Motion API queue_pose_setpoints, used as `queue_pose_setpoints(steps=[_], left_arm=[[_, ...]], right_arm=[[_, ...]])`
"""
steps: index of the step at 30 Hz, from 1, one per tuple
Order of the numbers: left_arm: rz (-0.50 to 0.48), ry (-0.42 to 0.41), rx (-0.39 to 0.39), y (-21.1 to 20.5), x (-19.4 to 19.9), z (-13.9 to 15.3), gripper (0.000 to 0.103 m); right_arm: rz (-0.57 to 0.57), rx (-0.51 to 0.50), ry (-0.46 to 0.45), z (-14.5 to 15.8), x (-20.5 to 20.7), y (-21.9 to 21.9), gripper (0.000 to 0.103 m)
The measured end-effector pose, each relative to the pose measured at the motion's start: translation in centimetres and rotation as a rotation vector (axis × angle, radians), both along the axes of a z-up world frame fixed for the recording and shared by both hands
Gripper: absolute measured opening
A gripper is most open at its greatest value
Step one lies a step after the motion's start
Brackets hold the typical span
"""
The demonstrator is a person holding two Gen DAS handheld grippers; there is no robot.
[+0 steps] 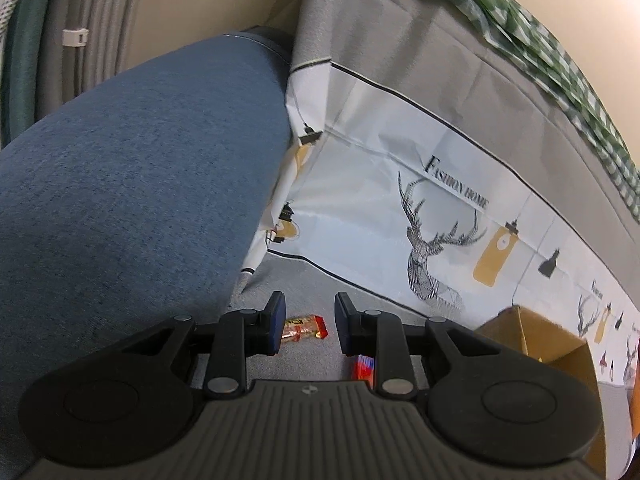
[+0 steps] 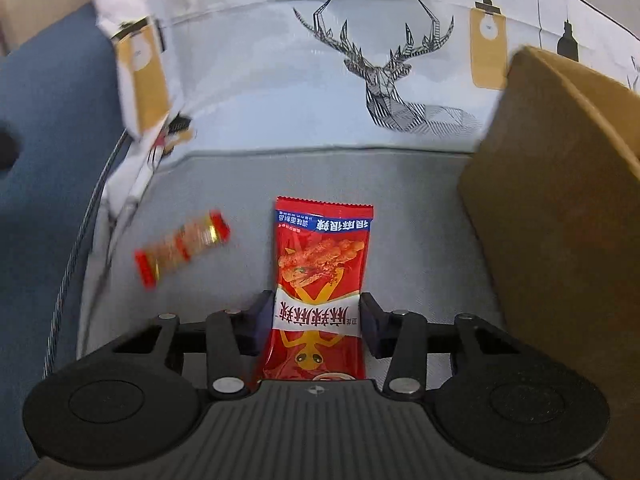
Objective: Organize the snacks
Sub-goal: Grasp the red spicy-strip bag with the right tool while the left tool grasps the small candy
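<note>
In the right wrist view, the right tool [image 2: 317, 322] sits at lower centre, its two fingers set against either side edge of a red spicy-snack packet [image 2: 322, 280], gripping it. The packet lies lengthwise on the grey floor of a fabric storage bin [image 2: 400, 60] printed with a deer head and "FASHION HOME". Left of it, well apart, a smaller red-and-gold snack stick [image 2: 182, 246] shows blurred. A brown cardboard box [image 2: 560, 200] fills the right of the frame; blue upholstery [image 2: 52, 120] fills the left.

In the left wrist view, the left tool [image 1: 308, 322] is released, fingers spread with nothing between them. The snack stick [image 1: 304, 328] shows through the gap on the bin floor, and a red packet edge [image 1: 364, 366] peeks beside the right finger
</note>
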State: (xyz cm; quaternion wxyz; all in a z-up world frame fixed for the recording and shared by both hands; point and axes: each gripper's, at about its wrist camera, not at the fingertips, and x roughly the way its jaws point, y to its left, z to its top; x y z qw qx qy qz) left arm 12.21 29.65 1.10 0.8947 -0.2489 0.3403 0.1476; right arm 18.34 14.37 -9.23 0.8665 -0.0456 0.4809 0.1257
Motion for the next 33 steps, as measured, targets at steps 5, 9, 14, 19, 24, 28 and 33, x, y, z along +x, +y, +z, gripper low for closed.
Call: queue_pose_setpoints(steps=[5, 9, 14, 19, 24, 28, 33], left_arm=[[-0.071, 0.017, 0.009, -0.7, 0.3, -0.6, 0.029], [-0.137, 0.045, 0.008, -1.4, 0.8, -1.7, 0.029], [-0.188, 0.071, 0.042, -2.0, 1.3, -3.1, 0.029], [-0.194, 0.117, 0.118, -3.0, 2.4, -5.6, 0.03], [-0.204, 0.13, 0.283, -5.0, 4.1, -7.4, 0.047], [-0.217, 0.141, 0.375, -5.7, 6.2, -9.3, 0.063], [-0.229, 0.189, 0.393, -5.5, 8.4, -11.5, 0.069]], right_arm=[[0.184, 0.059, 0.052, 2.3, -5.5, -3.8, 0.046], [0.324, 0.102, 0.106, 4.2, -9.8, -7.4, 0.046], [0.456, 0.098, 0.071, 4.4, -12.6, -9.4, 0.046], [0.394, 0.094, 0.053, 2.1, -11.9, -9.2, 0.047], [0.437, 0.049, 0.041, 1.6, -11.6, -9.0, 0.052], [0.449, 0.036, 0.071, 0.9, -11.4, -8.9, 0.055], [0.477, 0.019, 0.062, 0.5, -11.8, -8.9, 0.056]])
